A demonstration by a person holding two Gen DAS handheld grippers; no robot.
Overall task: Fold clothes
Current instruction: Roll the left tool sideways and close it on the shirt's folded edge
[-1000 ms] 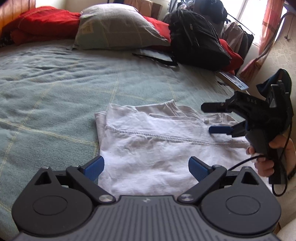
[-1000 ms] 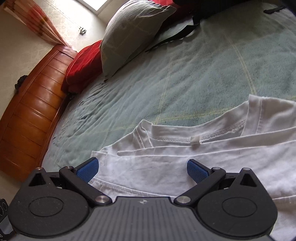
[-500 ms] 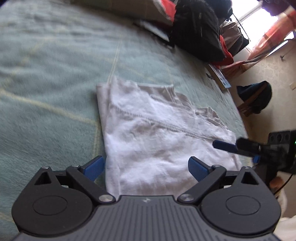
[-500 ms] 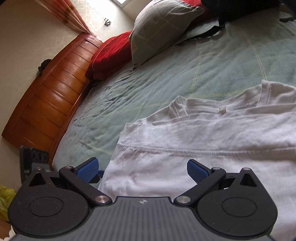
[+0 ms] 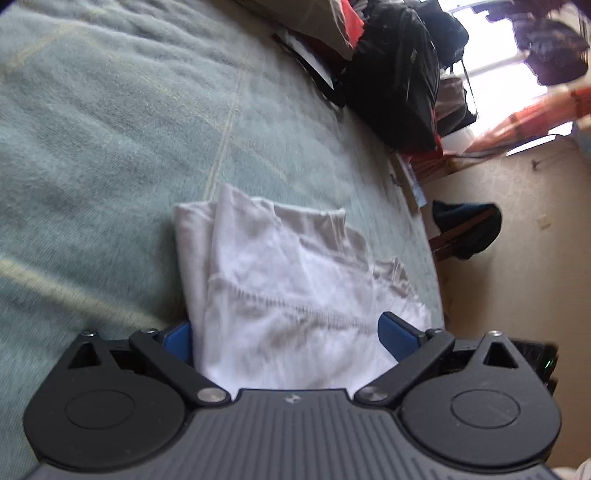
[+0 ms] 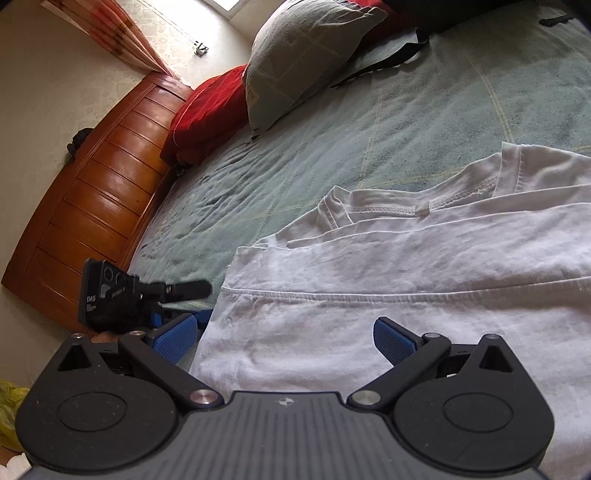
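Bed (image 6: 369, 147) with teal blanket, wooden headboard (image 6: 92, 206) against a cream wall (image 6: 55, 85). Grey pillow (image 6: 303, 55) and red cushion (image 6: 210, 110) at the head. Black backpack (image 5: 391, 85) at the bed's far edge. Bright window (image 5: 491, 55), orange curtain (image 6: 107, 33), beige floor (image 5: 524, 266).

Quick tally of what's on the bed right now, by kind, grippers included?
White T-shirt, partly folded: 1
Grey-green pillow: 1
Red cushion: 1
Black backpack: 1
Grippers, both open at the shirt's near edge: 2, left gripper and right gripper
Total: 6
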